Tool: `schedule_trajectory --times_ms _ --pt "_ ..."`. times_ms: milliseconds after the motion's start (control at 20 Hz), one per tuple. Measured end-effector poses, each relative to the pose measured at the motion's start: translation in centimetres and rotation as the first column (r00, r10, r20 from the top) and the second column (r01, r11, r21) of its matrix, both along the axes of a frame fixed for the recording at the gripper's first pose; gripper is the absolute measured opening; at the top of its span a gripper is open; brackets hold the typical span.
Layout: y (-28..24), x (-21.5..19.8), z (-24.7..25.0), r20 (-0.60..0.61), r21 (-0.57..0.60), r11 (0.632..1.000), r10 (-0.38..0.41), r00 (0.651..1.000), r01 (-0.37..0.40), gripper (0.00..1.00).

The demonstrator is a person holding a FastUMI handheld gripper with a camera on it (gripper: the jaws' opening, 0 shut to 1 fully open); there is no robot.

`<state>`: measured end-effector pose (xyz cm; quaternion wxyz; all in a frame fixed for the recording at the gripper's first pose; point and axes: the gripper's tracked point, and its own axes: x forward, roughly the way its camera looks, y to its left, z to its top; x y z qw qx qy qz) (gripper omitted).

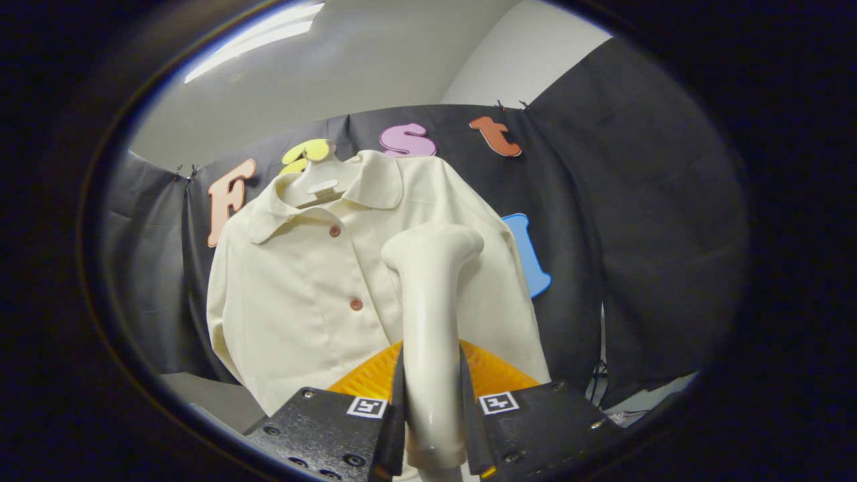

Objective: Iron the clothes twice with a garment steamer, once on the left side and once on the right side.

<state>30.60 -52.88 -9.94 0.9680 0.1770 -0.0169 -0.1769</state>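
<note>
Slippage is our first worry: the claw pinches the garment steamer by its handle, both fingers pressed on either side of it, and the smooth rounded shaft could twist or slide down if we swing it hard. The steamer head stands up just ahead of the fingers, over the shirt, on the side of the placket away from the two buttons. The shirt hangs on a hanger against the black cloth wall, so a firm push would likely set it swinging or shove it off its hook. We cannot quite tell whether the head touches the fabric or sits just off it. For room, the shirt's sleeve edges are free on both sides, with bare cloth wall beyond, and a pale ledge lies below the hem. Cables hang near the shirt's lower corner; a wide sweep there might snag them.
</note>
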Motion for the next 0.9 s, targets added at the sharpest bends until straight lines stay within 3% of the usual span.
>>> schedule_trajectory --times_ms 900 --pt "1.2 -6.0 -16.4 -0.117 0.186 0.982 -0.008 0.993 0.03 0.36"
